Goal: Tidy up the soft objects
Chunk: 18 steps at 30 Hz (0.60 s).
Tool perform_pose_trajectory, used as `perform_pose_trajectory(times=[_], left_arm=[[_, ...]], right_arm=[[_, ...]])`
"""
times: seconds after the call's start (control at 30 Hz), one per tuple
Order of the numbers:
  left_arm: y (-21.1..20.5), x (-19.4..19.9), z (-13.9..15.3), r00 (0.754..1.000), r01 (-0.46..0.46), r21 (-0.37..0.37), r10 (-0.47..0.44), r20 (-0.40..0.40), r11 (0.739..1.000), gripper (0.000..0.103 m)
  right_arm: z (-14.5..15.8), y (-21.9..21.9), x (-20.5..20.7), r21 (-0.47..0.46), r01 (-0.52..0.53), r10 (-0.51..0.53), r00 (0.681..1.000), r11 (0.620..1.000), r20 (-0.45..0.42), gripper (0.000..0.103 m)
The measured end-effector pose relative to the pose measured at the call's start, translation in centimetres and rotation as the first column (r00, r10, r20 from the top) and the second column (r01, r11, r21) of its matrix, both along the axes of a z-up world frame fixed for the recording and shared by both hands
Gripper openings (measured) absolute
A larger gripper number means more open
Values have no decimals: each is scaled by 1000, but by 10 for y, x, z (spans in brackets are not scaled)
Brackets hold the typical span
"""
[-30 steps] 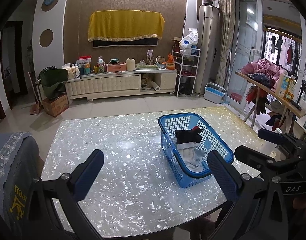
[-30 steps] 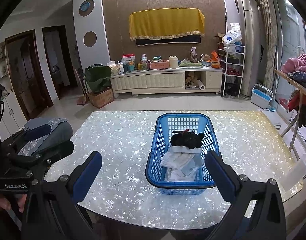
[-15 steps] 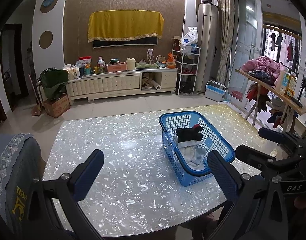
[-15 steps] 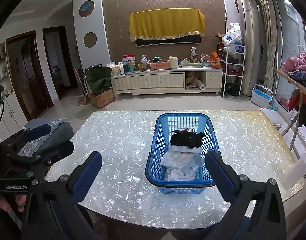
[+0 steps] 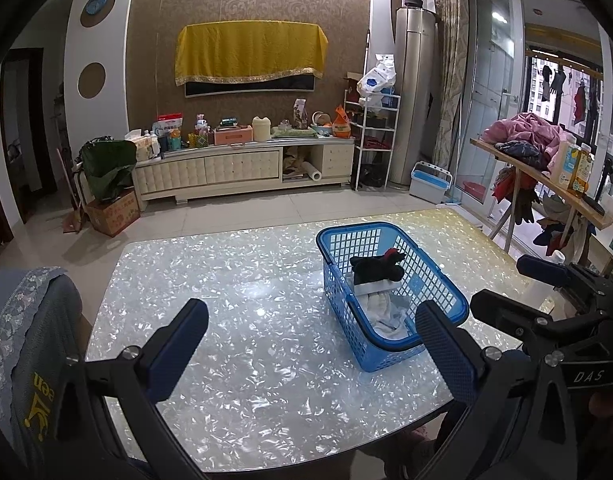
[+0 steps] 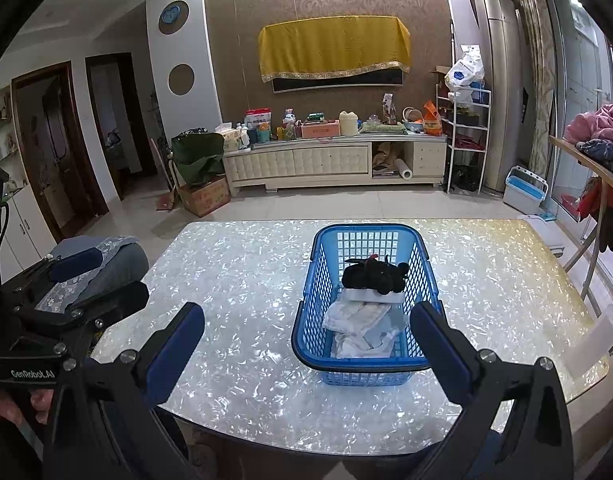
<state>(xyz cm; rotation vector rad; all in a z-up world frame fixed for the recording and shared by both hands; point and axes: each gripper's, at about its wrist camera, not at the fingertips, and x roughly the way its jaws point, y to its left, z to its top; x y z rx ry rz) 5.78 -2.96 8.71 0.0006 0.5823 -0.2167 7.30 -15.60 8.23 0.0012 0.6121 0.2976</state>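
Blue basket is sitting on the shell-patterned counter, long axis running away from the right hand-held gripper, angled in the left view. Inside, a black plush is lying crosswise at the far end, white cloths nearer. Both the right and left hand-held gripper are hovering spread wide, holding nothing, short of the counter's near edge.
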Motion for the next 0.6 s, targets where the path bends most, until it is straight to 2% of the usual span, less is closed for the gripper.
perform_pose_trajectory(times=[0.6], left_arm=[[1,-3,1,1000,2,-1,-2,0,1000,103]], right_arm=[[0,-3,-2,9,-10,10,1000,1000,0,103]])
